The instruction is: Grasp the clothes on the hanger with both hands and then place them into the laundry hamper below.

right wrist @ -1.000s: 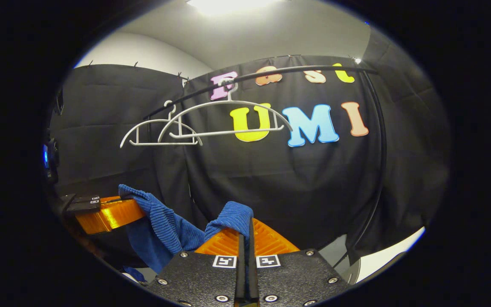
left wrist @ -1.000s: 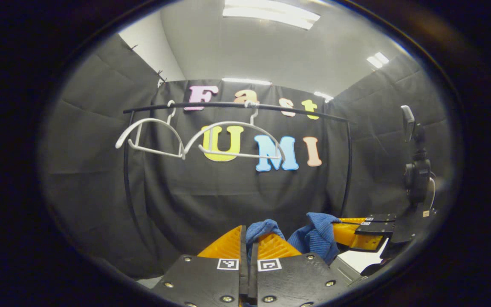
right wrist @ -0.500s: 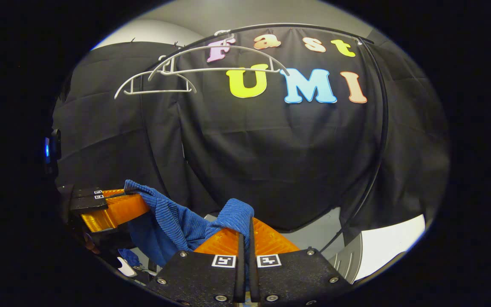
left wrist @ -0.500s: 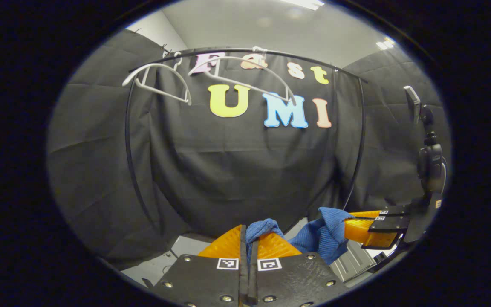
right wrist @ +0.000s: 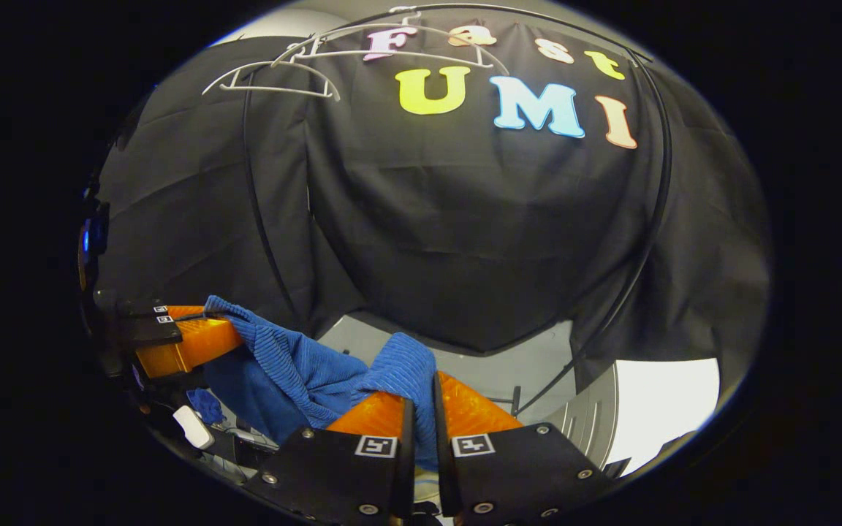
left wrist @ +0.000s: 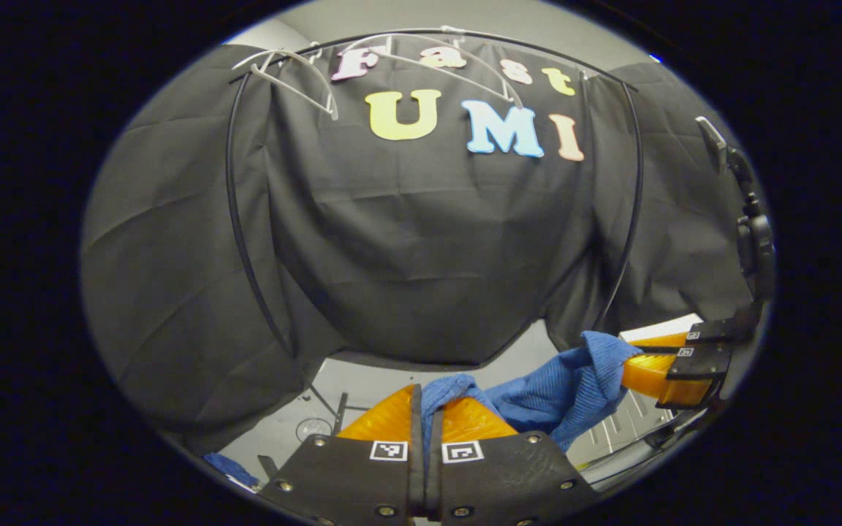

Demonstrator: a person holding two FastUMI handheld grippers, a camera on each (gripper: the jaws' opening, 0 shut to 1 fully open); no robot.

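Recording booth/lab setup: walls draped w/ black cloth [left wrist: 406,241], garment rail [left wrist: 234,219] w/ white hangers [right wrist: 275,73] set up inside.

left claw [left wrist: 425,398] clamped, right claw [right wrist: 421,387] clamped, side by side

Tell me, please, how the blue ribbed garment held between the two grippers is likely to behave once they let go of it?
Probably floppy: the blue garment sags in a curve between the left gripper and the right gripper, with folds hanging below. It likely drops and crumples rather than keeping shape. Its ribbed knit looks grippy, so it may cling briefly to the fingers.
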